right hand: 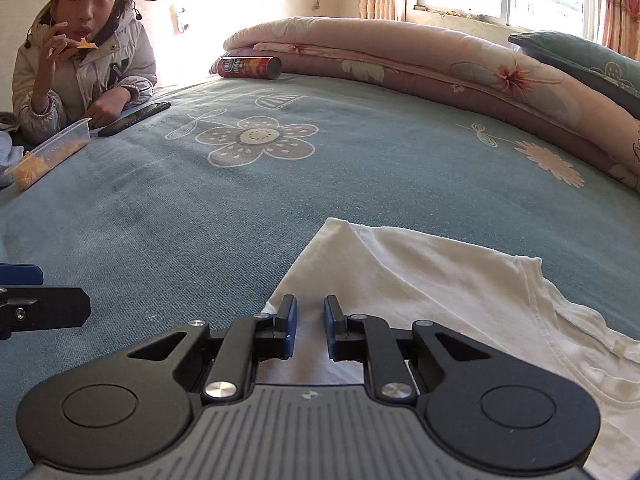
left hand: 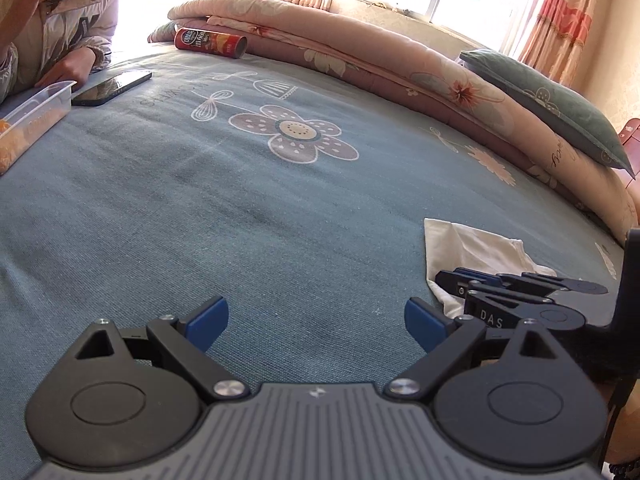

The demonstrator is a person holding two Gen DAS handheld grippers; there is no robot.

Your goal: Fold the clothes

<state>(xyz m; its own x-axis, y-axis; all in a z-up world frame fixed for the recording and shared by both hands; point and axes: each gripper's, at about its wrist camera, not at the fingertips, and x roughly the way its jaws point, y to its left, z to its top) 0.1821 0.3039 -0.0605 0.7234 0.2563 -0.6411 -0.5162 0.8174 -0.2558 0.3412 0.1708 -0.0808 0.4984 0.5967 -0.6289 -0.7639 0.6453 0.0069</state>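
Half the white shirt (right hand: 460, 280) lies hidden under right gripper (right hand: 310, 320).

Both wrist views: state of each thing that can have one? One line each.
Left gripper: jaws wide open, nothing between them.
Right gripper: jaws narrow, a gap showing; grip on the cloth unclear.
White cotton T-shirt: partly folded, flat on the bed.
Red cylindrical crisp can: lying on its side.
Clear plastic snack tub: lidless, part full.
Black phone: lying flat, screen dark.

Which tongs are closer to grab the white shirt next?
The right tongs: they sit over the white shirt. The left tongs gape wide over bare bedsheet.
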